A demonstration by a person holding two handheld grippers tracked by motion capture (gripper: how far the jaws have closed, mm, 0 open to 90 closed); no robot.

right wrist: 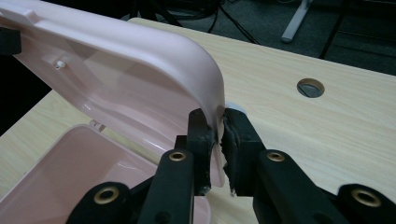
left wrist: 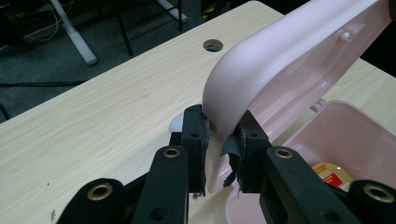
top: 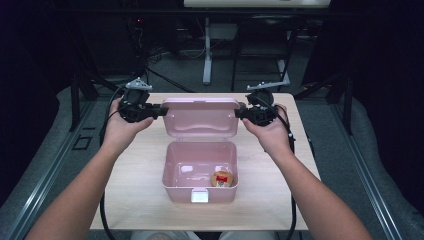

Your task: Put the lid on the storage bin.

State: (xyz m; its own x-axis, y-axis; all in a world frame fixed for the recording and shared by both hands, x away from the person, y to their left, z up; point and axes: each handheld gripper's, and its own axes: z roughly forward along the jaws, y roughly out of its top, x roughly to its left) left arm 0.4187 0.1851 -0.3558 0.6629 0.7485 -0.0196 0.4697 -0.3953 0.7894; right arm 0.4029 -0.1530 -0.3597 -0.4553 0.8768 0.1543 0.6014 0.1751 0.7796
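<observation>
A pink plastic box (top: 172, 192) stands open on the wooden table, its lid (top: 201, 117) raised upright at the back. A round snack with a red label (top: 222, 178) lies in the box's front right corner. My left gripper (top: 161, 109) is shut on the lid's left edge. In the left gripper view, that edge of the lid (left wrist: 289, 60) runs between the pads of the left gripper (left wrist: 223, 135), with the snack (left wrist: 331, 175) below. My right gripper (top: 239, 112) is shut on the lid's right edge. In the right gripper view, the right gripper (right wrist: 218, 133) pinches the lid (right wrist: 116, 70).
The light wood table (top: 135, 190) has bare surface on both sides of the box. A cable hole (left wrist: 213, 45) sits near its far edge. A white latch (top: 200, 196) is on the box's front wall. Desk legs (top: 207, 55) and cables stand on the dark floor behind.
</observation>
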